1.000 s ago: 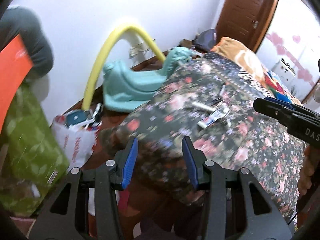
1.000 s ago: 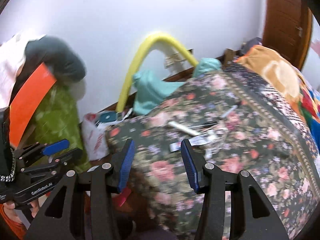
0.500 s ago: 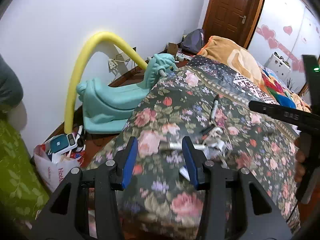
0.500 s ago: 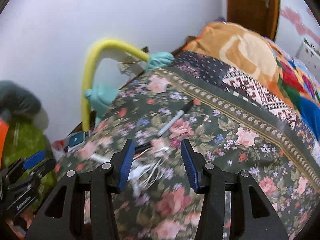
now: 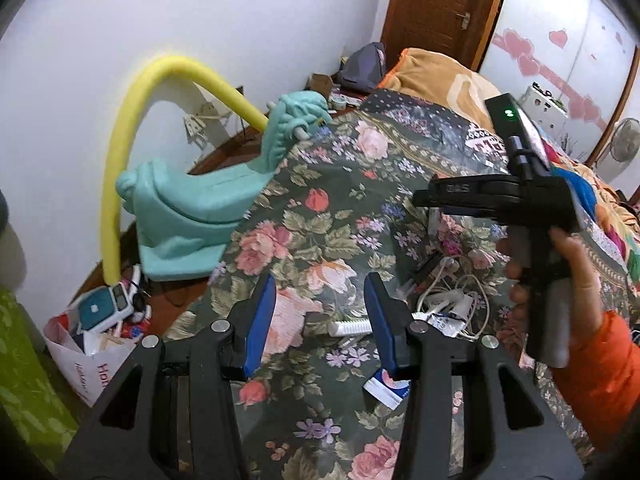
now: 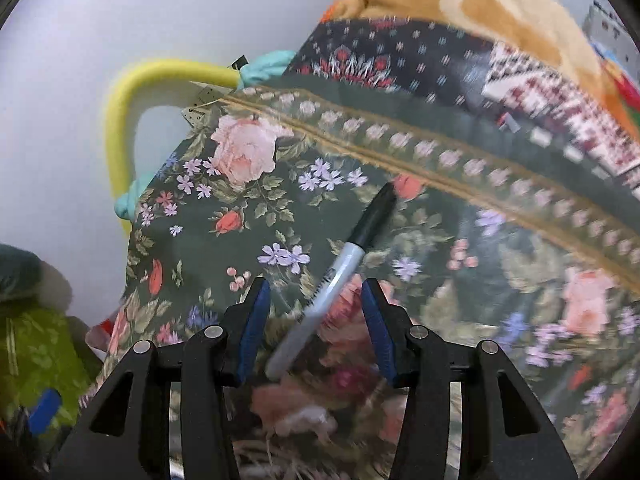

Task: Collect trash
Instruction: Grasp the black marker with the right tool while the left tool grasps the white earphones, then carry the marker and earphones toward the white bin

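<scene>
A grey-barrelled marker (image 6: 347,264) with a black cap lay slantwise on the floral bedspread (image 6: 224,216). Its butt end sat between the wide-spread fingers of the right gripper (image 6: 316,320), untouched, its barrel print too blurred to read. The left gripper (image 5: 320,316) gaped empty above a white tube (image 5: 347,327) and tangled white cable (image 5: 452,296).

Marker (image 6: 344,272) on bedspread (image 6: 224,240); cords (image 5: 452,292) on it, bag (image 5: 92,356) left.

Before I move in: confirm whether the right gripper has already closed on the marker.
No: the right gripper is open, its jaws standing apart on either side of the marker lying on the floral bedspread.
</scene>
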`<state>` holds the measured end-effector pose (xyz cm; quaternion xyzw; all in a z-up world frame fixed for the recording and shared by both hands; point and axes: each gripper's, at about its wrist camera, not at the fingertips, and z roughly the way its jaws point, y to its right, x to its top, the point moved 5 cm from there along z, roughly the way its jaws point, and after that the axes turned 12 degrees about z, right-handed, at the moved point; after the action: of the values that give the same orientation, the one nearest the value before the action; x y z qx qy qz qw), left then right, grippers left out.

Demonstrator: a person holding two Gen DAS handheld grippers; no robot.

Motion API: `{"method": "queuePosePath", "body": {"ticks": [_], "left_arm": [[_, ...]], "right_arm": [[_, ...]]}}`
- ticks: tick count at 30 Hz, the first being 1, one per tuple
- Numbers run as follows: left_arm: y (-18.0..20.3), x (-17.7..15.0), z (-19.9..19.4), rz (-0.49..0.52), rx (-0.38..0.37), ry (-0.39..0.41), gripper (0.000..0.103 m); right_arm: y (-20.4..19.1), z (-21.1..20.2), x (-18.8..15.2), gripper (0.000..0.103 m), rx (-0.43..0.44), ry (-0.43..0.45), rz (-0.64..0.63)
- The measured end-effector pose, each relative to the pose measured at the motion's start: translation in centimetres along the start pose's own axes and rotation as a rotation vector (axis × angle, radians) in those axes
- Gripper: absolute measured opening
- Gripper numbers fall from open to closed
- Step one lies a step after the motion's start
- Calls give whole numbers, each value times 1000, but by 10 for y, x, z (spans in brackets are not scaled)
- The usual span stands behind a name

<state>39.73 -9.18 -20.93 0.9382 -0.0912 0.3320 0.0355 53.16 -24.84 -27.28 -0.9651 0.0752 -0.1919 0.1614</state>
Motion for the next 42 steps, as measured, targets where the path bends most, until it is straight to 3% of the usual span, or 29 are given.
{"method": "queuePosePath", "body": {"ticks": [2,3,5,9,15,21,26,29,31,33,37,42], "left_arm": [[3,-2,2,16,-1,-6,45],[5,-3,3,26,-2,-10,45],[10,-5,3,41,-13,-24,45],[22,-8,-3,47,-62,-41,45],[49,-23,-6,67,-160,-112,45],[75,-40,14,144,-152,-206,45],[83,-40,26,192,-66,-233,45],[82,-38,25,205,-26,-235,26],[82,-37,21,208,-29,-232,18],[86,-37,15,212,-63,-226,3],[85,-35,4,192,-74,-218,2],[91,-25,-29,167,-102,-150,1]], "right_arm": [[2,3,-1,33,2,11,8],[4,4,-1,20,-10,13,11],[8,4,-1,11,-6,8,10],[10,-12,-5,10,0,12,-37],[16,-80,-24,10,38,77,-98],[49,-134,-63,10,37,89,-137],[69,-136,-86,10,23,49,-128],[75,-130,-91,10,8,16,-132],[74,-130,-93,10,14,12,-135],[72,-135,-95,10,24,18,-133],[63,-147,-101,10,53,23,-135],[45,-172,-114,10,71,53,-180]]}}
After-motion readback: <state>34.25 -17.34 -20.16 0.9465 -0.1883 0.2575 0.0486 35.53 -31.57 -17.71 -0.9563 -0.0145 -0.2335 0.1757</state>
